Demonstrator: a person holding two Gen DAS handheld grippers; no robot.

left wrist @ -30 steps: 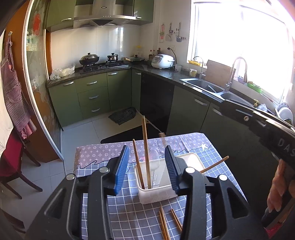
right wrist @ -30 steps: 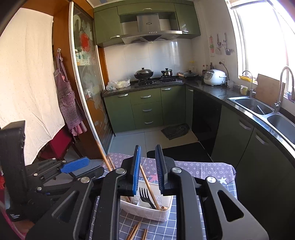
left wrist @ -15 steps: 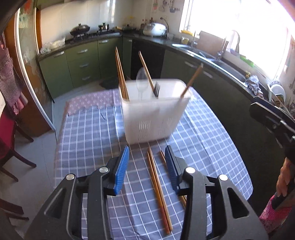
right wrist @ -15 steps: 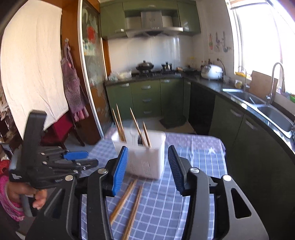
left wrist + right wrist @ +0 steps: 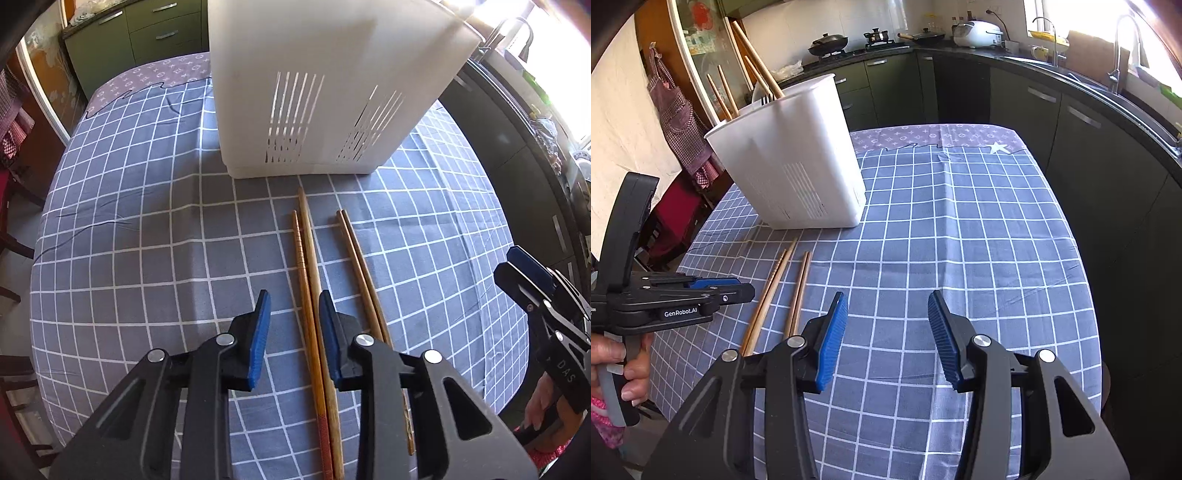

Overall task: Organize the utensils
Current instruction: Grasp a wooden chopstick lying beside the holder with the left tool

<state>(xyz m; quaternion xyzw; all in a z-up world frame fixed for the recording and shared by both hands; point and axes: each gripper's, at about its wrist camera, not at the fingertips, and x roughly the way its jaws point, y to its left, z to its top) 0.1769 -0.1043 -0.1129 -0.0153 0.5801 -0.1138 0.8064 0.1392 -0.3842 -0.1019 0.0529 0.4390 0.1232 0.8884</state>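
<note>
A white slotted utensil holder (image 5: 325, 92) stands on the checked tablecloth (image 5: 147, 240); in the right wrist view (image 5: 798, 166) it holds several chopsticks and a fork. Two pairs of wooden chopsticks lie in front of it: the left pair (image 5: 306, 266) and the right pair (image 5: 358, 269). My left gripper (image 5: 293, 317) is open, low over the cloth, its jaws either side of the left pair without touching. It also shows in the right wrist view (image 5: 727, 291). My right gripper (image 5: 886, 325) is open wide and empty, right of the chopsticks (image 5: 783, 291).
The table's right edge drops toward dark green cabinets (image 5: 1071, 140) and a sink counter (image 5: 1108, 85). A red chair (image 5: 679, 214) and an apron stand off the table's left side. A stove with pots (image 5: 827, 40) is at the back.
Both grippers have dropped toward the table. My left gripper moved forward and down over the left pair of chopsticks. My right gripper opened wide from nearly shut.
</note>
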